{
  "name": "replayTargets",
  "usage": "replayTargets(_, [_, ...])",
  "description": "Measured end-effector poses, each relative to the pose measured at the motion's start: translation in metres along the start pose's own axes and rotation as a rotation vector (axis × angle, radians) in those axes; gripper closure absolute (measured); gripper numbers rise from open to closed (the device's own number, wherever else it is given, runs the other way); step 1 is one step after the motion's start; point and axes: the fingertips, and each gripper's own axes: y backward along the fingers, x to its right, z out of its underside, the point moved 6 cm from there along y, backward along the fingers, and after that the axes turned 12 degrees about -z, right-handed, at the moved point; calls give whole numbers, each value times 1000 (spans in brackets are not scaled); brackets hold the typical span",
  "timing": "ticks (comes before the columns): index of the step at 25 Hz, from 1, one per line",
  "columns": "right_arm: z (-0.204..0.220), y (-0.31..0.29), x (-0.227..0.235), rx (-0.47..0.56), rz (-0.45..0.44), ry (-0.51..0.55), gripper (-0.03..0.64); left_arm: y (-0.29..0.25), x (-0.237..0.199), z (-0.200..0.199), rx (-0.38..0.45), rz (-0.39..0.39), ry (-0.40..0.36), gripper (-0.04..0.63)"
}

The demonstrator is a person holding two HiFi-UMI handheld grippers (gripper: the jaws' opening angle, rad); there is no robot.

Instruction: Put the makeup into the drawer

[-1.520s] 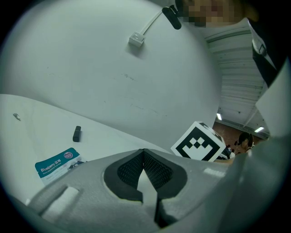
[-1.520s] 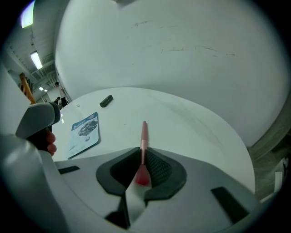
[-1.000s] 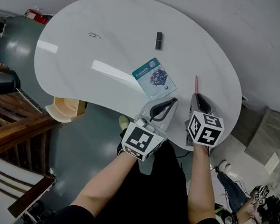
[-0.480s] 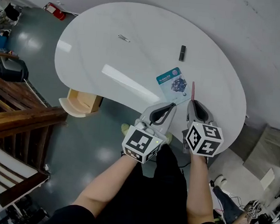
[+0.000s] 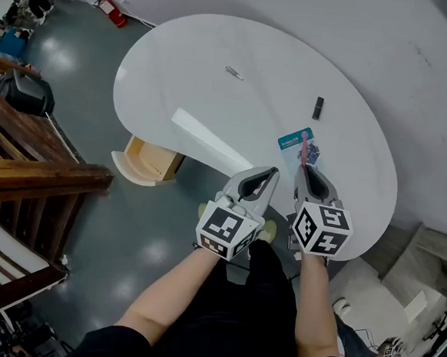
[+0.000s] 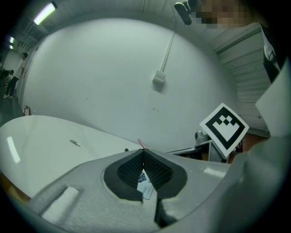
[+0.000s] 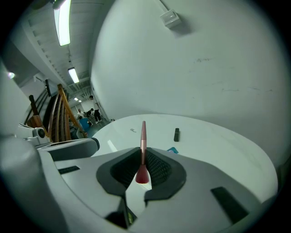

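Observation:
My right gripper (image 5: 303, 169) is shut on a slim pink makeup pencil (image 5: 303, 151), which sticks out forward past the fingertips (image 7: 143, 145). The left gripper (image 5: 271, 172) is beside it, shut on nothing; its pads (image 6: 157, 169) meet. Both hover off the near edge of the white table (image 5: 214, 96). On the table lie a teal makeup card (image 5: 296, 141), a short black tube (image 5: 318, 107) and a small silver clip (image 5: 233, 72). An open wooden drawer (image 5: 144, 160) juts out under the table's left side. The right gripper view shows the tube (image 7: 176, 134) beyond the pencil.
A grey concrete floor (image 5: 127, 228) lies below the grippers. Wooden stair rails (image 5: 23, 173) stand at the left. The pale wall (image 5: 415, 89) runs close behind the table. The right gripper's marker cube (image 6: 224, 129) shows in the left gripper view.
Both grippers have pulled back off the table's near edge, the right keeping the pink pencil. The view has swung, so the table lies farther off and the drawer shows more.

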Motion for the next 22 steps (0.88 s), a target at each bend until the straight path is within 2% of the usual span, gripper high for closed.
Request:
replayTargets(11, [-24,-42,-65,-3,-100,80,563,34,-61,-18,50,-107,34,586])
replayTargets(22, [-24,-92,-133,-33,-216,141,563,71,-127,-16,79,-223,67,586])
